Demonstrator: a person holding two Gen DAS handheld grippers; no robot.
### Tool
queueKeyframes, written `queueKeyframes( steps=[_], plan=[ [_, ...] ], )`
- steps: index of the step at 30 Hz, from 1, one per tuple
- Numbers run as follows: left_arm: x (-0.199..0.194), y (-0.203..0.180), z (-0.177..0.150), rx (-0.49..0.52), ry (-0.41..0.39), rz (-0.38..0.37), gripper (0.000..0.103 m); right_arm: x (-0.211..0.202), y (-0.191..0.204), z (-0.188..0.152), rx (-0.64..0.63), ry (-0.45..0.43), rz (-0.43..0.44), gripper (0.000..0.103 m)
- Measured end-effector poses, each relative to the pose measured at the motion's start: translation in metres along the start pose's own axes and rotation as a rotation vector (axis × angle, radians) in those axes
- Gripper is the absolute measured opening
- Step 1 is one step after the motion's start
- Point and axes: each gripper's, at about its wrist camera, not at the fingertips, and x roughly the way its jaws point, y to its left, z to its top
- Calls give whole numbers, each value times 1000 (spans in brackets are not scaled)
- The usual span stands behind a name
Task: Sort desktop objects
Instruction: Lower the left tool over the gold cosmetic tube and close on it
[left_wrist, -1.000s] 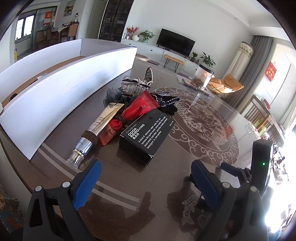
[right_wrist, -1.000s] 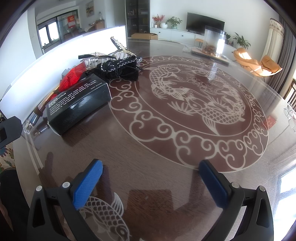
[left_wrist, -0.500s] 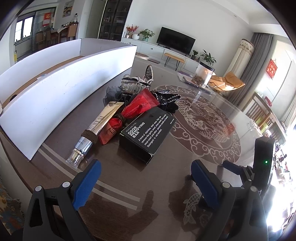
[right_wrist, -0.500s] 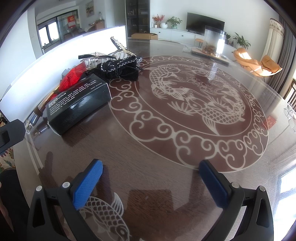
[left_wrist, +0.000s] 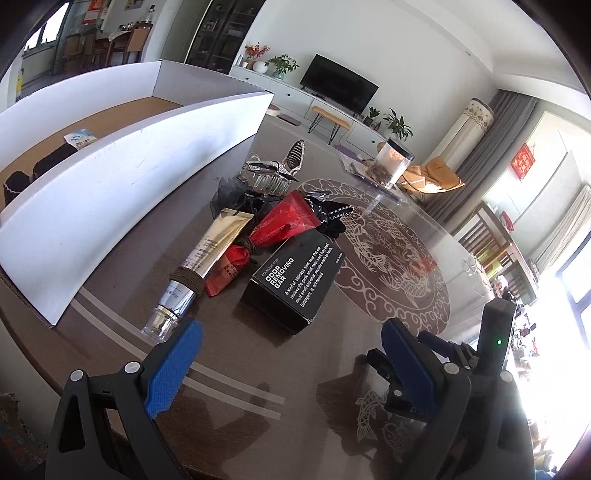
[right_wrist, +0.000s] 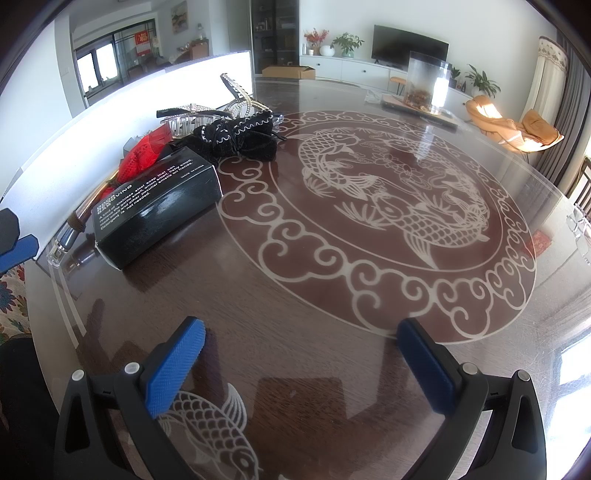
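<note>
A pile of objects lies on the dark round table (left_wrist: 229, 362). Nearest is a black box (left_wrist: 297, 280) printed "ODOR REMOVING BAR", also in the right wrist view (right_wrist: 155, 206). Left of it lie a gold and silver tube (left_wrist: 201, 267) and a red packet (left_wrist: 273, 229). Behind them sit a black fabric item (right_wrist: 240, 138) and silvery hair clips (left_wrist: 271, 171). My left gripper (left_wrist: 290, 338) hangs open a short way in front of the box, nothing between its fingers. My right gripper (right_wrist: 301, 338) is open over bare table, to the right of the pile.
A long white cardboard box (left_wrist: 122, 162) with an open top stands along the left of the pile, some small items inside. A clear jar (right_wrist: 426, 83) stands on a tray at the table's far side. The table edge runs close behind both grippers.
The left gripper has lifted and drawn back slightly, so the pile sits a little farther away. The right gripper has barely moved.
</note>
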Motion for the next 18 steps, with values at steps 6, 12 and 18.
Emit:
queueKeyframes(
  steps=[6, 12, 18],
  plan=[
    [12, 20, 26, 97, 74, 55, 99, 0, 0, 0, 0, 0, 0, 103],
    [48, 32, 51, 135, 154, 122, 99, 0, 0, 0, 0, 0, 0, 103],
    [74, 36, 54, 112, 210, 141, 98, 0, 0, 0, 0, 0, 0, 103]
  ],
)
